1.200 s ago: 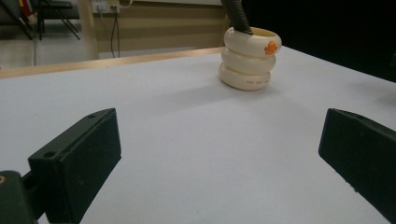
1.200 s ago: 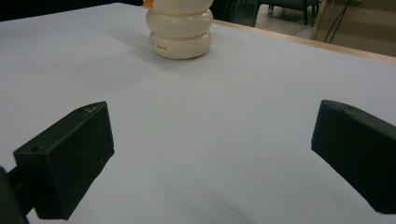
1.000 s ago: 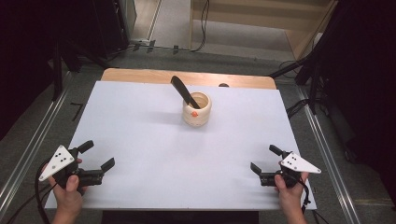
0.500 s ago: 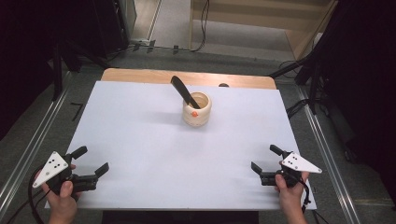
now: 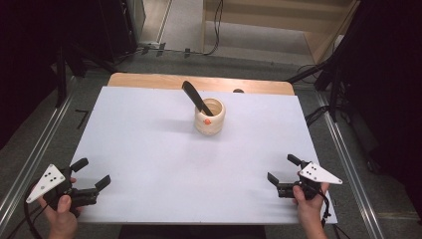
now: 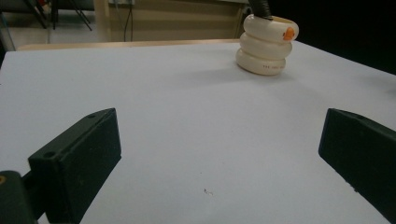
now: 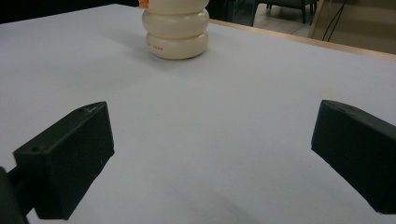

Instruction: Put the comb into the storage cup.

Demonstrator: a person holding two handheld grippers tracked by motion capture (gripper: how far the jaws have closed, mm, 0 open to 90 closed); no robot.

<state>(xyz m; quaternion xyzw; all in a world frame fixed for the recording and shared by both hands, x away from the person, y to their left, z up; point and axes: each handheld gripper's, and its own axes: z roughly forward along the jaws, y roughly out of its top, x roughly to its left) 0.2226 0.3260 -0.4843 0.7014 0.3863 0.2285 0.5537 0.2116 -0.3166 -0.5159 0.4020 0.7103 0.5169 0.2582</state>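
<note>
From the high view, a cream ribbed ceramic pot [image 5: 209, 117] holding a black utensil [image 5: 196, 97] stands mid-table, well apart from both grippers. In each gripper view, jaws are spread wide and empty, presumably readied for approach.

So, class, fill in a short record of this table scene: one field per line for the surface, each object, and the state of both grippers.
surface: white table top, wooden edge at far side
holder: cream ribbed holder, upright, far centre, small orange mark on its side
tool: black tool standing in the holder, leaning left
left gripper: open, holding nothing, near left corner
right gripper: open, holding nothing, near right corner
</note>
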